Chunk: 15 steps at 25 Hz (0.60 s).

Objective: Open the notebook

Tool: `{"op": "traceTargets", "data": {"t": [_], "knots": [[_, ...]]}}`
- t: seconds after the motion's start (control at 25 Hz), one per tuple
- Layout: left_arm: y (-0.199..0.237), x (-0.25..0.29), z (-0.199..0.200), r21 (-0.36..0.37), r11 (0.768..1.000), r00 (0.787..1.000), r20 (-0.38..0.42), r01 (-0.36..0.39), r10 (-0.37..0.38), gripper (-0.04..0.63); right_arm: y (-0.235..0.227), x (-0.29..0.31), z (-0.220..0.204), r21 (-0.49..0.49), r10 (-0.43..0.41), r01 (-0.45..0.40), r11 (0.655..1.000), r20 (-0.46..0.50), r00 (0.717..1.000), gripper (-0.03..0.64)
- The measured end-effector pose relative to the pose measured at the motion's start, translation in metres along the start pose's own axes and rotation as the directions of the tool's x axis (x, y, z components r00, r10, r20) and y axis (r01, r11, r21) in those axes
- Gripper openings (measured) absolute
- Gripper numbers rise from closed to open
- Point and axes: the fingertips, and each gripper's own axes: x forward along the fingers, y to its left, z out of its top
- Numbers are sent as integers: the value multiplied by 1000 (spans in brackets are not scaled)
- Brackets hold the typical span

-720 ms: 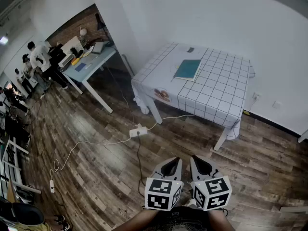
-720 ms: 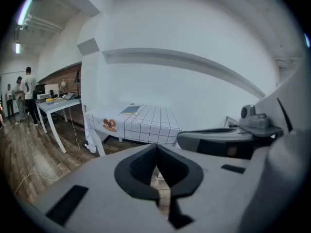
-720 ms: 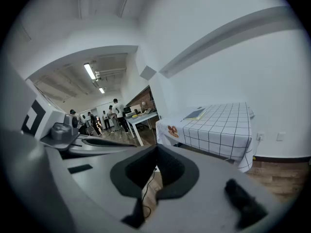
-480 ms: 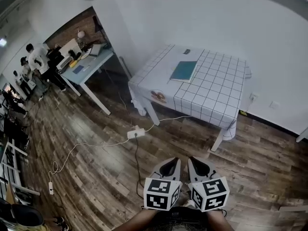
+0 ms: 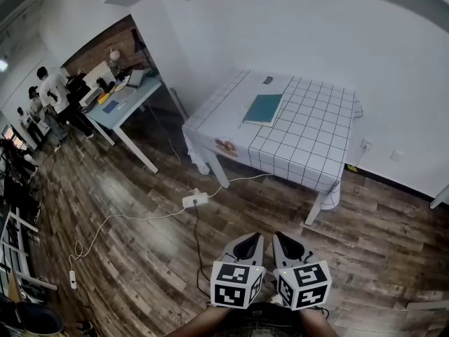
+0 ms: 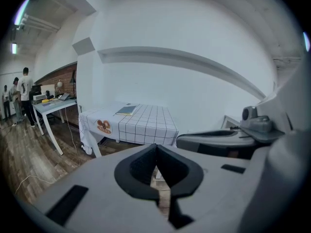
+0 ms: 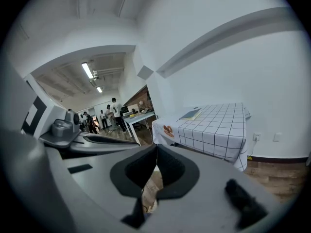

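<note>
Dark wood-plank floor (image 5: 126, 209) here, catching a soft sheen under the lights; the white checked tablecloth (image 5: 309, 146) is fabric, hanging in limp folds at the corners; the notebook (image 5: 263, 109) shows a flat, matt teal cover. The left gripper (image 6: 156, 154) and right gripper (image 7: 156, 152) look like smooth matt grey plastic, with duller black pads (image 6: 133, 171) lining them; the wall (image 5: 337, 34) is plain matt white.

Cable (image 5: 133, 217) and power strip (image 5: 194, 200) cross floor (image 5: 105, 181) before table (image 5: 309, 149)
</note>
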Motion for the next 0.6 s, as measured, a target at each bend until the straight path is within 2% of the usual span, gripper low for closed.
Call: {"op": "traceTargets", "data": {"t": [0.6], "knots": [[37,72,37,-7,998,998,-18,56,-56,11,-41,69,30,-12,-50,49,999,-34,998,14]]}}
